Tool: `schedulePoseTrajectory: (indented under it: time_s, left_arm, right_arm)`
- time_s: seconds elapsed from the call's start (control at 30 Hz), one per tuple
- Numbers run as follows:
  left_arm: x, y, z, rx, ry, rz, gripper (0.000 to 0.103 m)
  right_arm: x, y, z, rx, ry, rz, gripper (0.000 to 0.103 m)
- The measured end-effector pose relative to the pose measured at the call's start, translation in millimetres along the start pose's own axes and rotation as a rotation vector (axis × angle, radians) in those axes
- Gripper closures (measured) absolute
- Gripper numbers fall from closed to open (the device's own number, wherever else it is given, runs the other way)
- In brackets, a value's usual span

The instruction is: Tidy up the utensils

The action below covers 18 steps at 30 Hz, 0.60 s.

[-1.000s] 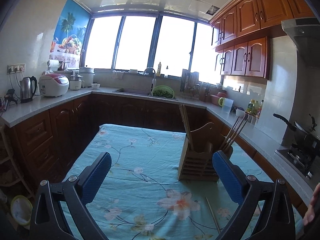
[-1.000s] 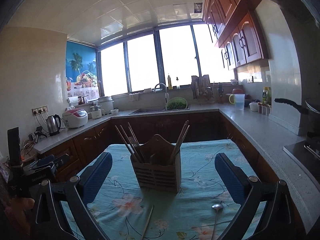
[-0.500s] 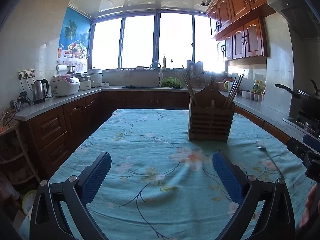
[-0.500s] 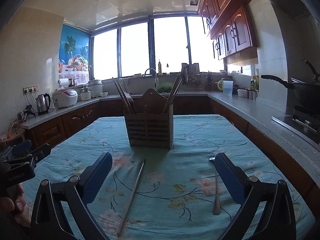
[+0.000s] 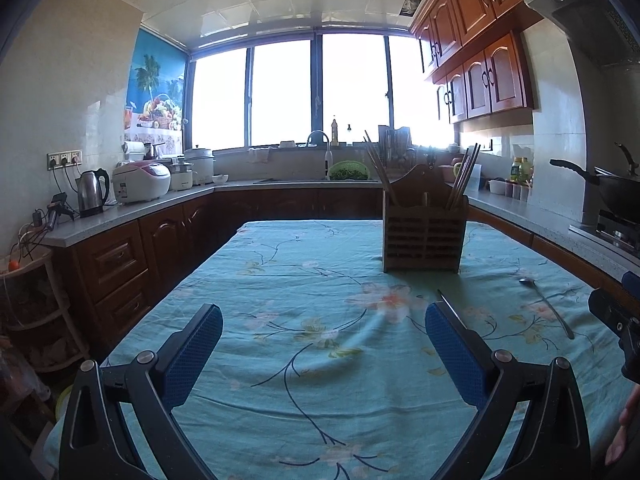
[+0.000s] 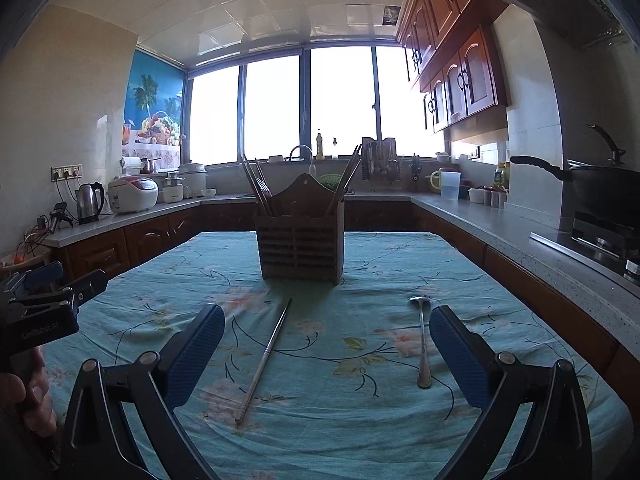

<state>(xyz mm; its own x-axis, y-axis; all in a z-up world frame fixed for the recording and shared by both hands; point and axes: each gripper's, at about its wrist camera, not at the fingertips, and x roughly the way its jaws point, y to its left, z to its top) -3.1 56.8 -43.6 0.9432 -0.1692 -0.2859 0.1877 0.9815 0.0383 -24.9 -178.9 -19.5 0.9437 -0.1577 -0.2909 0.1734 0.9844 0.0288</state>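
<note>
Right wrist view: your right gripper (image 6: 327, 344) is spread wide and empty above the floral teal tabletop (image 6: 500, 280), with a slim metal chopstick (image 6: 265, 358) lying between its fingers and a steel spoon (image 6: 422, 340) just inside the right one. Your left gripper (image 5: 324, 350) is equally wide, holding nothing. Farther off stands the slatted wooden holder (image 6: 301, 240), chopsticks upright in both ends.

Only readable text: "GenRobot.AI", pale lettering on black body of left gripper (image 6: 44, 320), seen at left edge of right wrist view. Rice cooker (image 5: 141, 181) front label too small to read.
</note>
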Motion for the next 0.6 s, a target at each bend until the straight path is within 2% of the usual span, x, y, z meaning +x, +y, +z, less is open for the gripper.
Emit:
schedulePoseTrajectory:
  time_s: [0.6]
  left_arm:
    - [-6,3,-14,0.027,-0.023,0.029,0.001]
  right_arm:
    - [-5,-3,-8,0.015,-0.021,0.003,0.000]
